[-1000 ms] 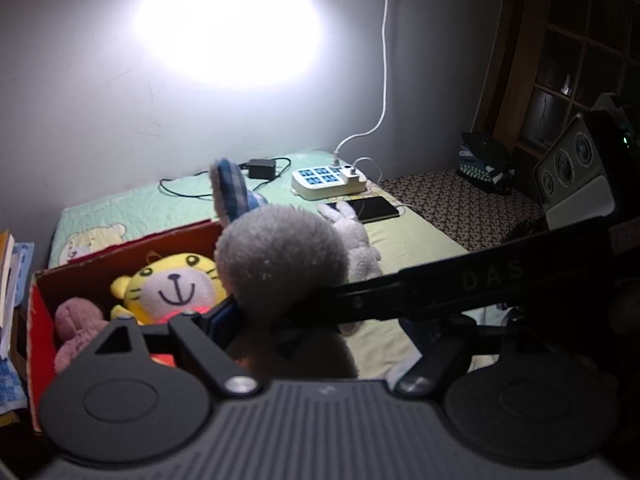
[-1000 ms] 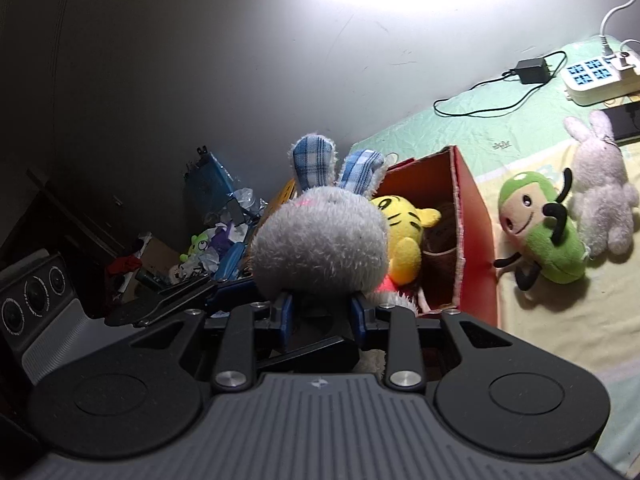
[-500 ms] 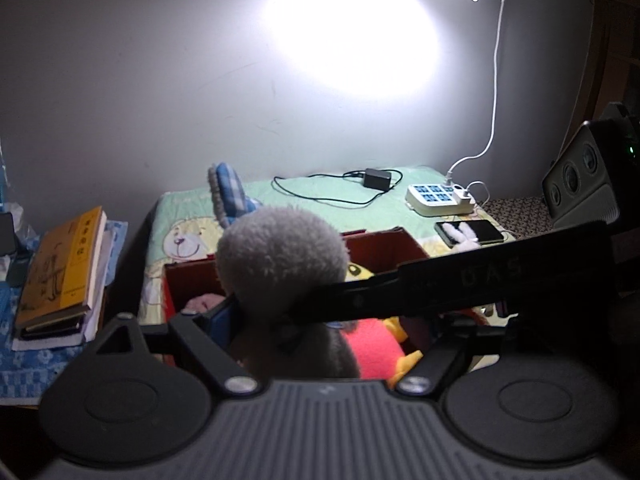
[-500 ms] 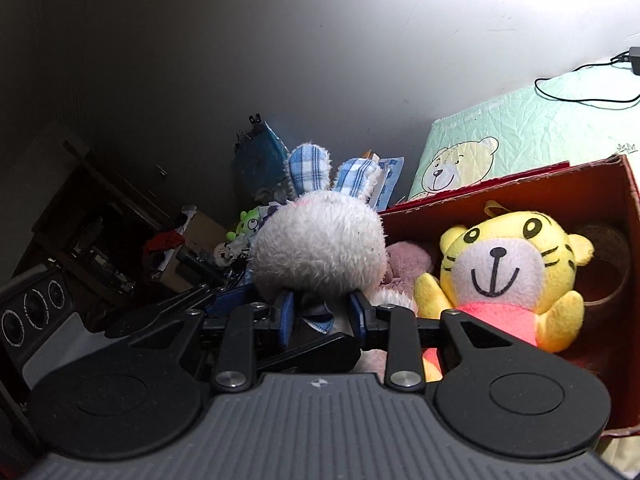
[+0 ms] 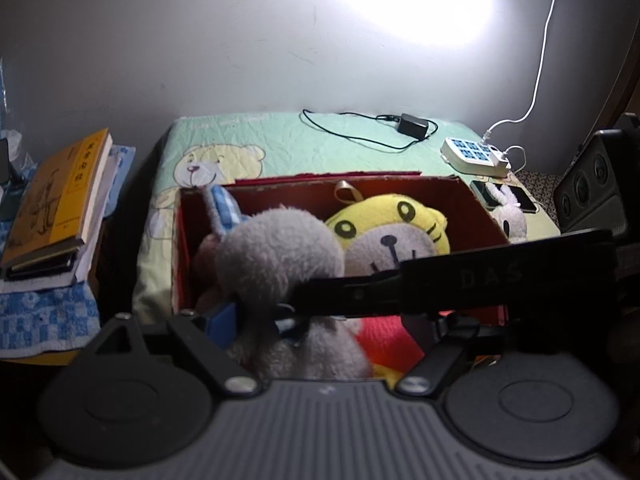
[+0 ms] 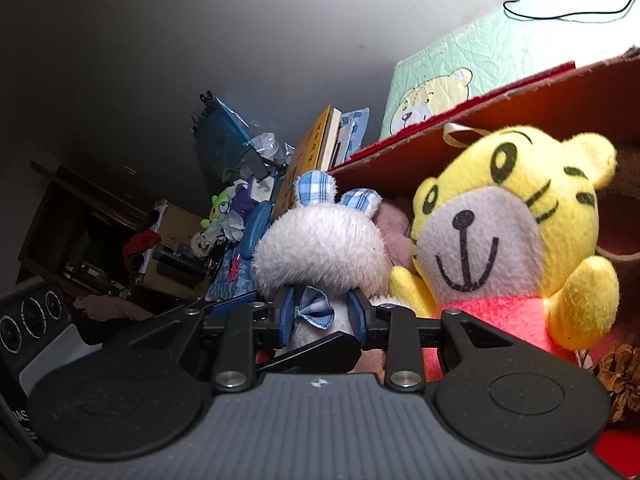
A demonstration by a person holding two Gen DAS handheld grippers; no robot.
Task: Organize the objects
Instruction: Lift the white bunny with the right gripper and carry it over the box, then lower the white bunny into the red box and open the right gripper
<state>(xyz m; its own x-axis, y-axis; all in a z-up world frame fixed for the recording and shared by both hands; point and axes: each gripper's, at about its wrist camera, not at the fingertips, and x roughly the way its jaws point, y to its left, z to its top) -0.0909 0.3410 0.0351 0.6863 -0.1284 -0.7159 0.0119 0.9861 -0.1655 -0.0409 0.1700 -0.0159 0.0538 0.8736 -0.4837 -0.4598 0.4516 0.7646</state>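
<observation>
A grey plush rabbit (image 5: 280,256) with blue checked ears and a blue bow is held by both grippers over the left end of a red cardboard box (image 5: 360,188). My right gripper (image 6: 320,316) is shut on the rabbit's neck (image 6: 320,248). My left gripper (image 5: 320,320) grips the rabbit from the side; the right gripper's body crosses in front of it. A yellow tiger plush (image 5: 392,232) in a red shirt lies in the box beside the rabbit, also in the right wrist view (image 6: 508,232). A pink plush (image 6: 394,220) lies behind the rabbit.
The box (image 6: 500,108) stands on a green bear-print quilt (image 5: 288,140). A stack of books (image 5: 56,208) lies left of the bed. A power strip (image 5: 476,152), a phone (image 5: 504,196) and a white rabbit plush (image 5: 512,220) lie at the right. Clutter (image 6: 224,216) fills the floor at the left.
Both grippers carried the rabbit leftward and down over the red box, beside the tiger. The box and the tiger now fill more of both views.
</observation>
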